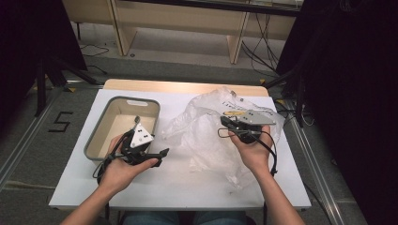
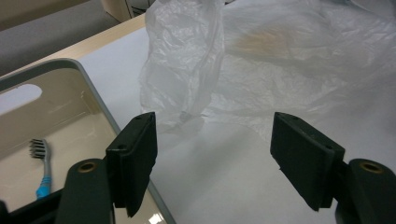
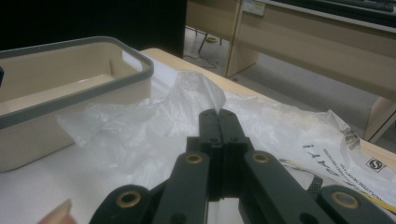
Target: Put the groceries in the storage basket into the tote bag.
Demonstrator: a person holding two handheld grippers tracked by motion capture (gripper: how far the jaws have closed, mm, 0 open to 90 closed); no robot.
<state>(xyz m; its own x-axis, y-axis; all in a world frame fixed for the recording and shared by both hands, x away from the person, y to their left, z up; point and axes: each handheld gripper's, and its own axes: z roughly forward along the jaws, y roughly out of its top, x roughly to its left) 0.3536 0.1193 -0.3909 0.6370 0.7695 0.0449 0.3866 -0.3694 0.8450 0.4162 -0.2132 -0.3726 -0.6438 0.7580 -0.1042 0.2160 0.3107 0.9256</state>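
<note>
in the high view, a crumpled clear plastic bag (image 1: pixel 220 136) is seen lying on the white table (image 1: pixel 155 187), right of a grey-rimmed tray (image 1: pixel 96 136); the right gripper (image 1: pixel 224 123) is held over the bag's middle, and the left gripper (image 1: pixel 162 154) is held between tray and bag. in the left gripper view, the jaws are seen wide apart with nothing between them, aimed at the bag's (image 2: pixel 196 70) nearest raised fold, and a toothbrush (image 2: pixel 43 168) is seen lying in the tray (image 2: pixel 100 100). in the right gripper view, the jaws are seen pressed together on a pinched peak of the film (image 3: pixel 198 93), lifted above the rest. the bag is judged very light, limp and slippery, easily torn or stretched; a gathered fold or the rim is judged the best hold.
</note>
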